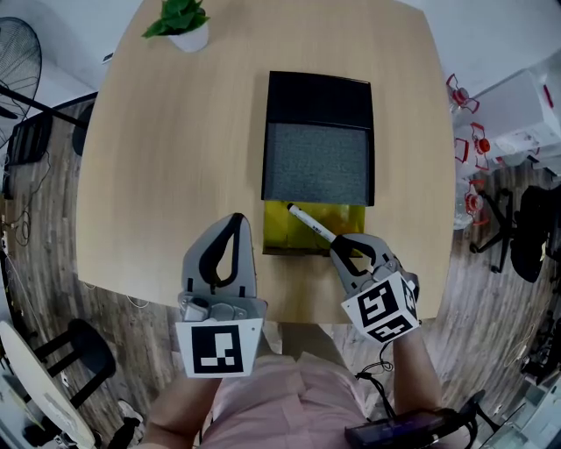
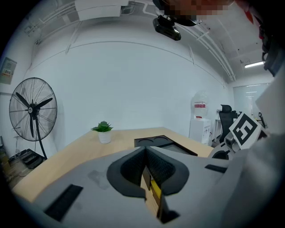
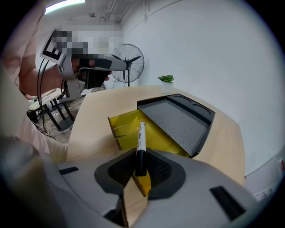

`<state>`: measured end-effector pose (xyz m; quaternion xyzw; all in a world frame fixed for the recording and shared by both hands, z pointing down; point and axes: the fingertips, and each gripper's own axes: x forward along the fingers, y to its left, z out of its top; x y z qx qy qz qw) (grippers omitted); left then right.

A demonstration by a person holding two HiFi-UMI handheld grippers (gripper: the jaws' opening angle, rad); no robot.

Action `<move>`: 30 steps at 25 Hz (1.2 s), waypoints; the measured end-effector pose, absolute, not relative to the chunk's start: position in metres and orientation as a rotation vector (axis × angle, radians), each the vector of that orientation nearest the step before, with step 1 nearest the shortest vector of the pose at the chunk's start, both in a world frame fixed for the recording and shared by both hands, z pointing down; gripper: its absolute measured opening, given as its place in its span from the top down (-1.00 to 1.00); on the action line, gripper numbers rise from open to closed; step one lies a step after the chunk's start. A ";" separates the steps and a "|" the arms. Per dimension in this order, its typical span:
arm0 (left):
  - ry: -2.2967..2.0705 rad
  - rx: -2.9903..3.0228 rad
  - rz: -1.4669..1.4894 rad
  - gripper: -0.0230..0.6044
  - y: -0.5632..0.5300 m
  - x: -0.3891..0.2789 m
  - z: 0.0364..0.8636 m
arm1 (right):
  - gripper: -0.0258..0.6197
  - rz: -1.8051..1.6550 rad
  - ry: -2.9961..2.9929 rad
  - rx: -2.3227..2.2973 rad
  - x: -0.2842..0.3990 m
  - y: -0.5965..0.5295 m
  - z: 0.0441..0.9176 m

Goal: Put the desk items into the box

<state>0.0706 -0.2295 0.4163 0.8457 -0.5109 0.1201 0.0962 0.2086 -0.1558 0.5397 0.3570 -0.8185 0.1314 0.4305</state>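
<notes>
Clamping the black end of a white marker (image 3: 141, 138), the right gripper (image 3: 140, 165) holds it slanted out over the yellow box (image 1: 273, 230) at the near edge of the wooden table (image 1: 175, 158) (a dark grey tray (image 1: 317, 162) lies against the box's far side). The left gripper (image 2: 145, 153) sits just left of the box, jaws closed together on nothing.

It was an office: a pale wooden surface (image 1: 175, 175) with a potted plant (image 1: 184, 24) near its far left corner, a black swivel chair (image 1: 526, 228) beyond its right edge, a pedestal fan (image 2: 32, 113), a water dispenser (image 2: 200, 118) against white walls, and a ceiling strip light (image 2: 254, 64).
</notes>
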 end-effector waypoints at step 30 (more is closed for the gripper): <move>-1.516 2.504 0.381 0.89 -0.245 0.055 0.417 | 0.67 0.416 -2.008 0.934 0.209 -0.175 0.549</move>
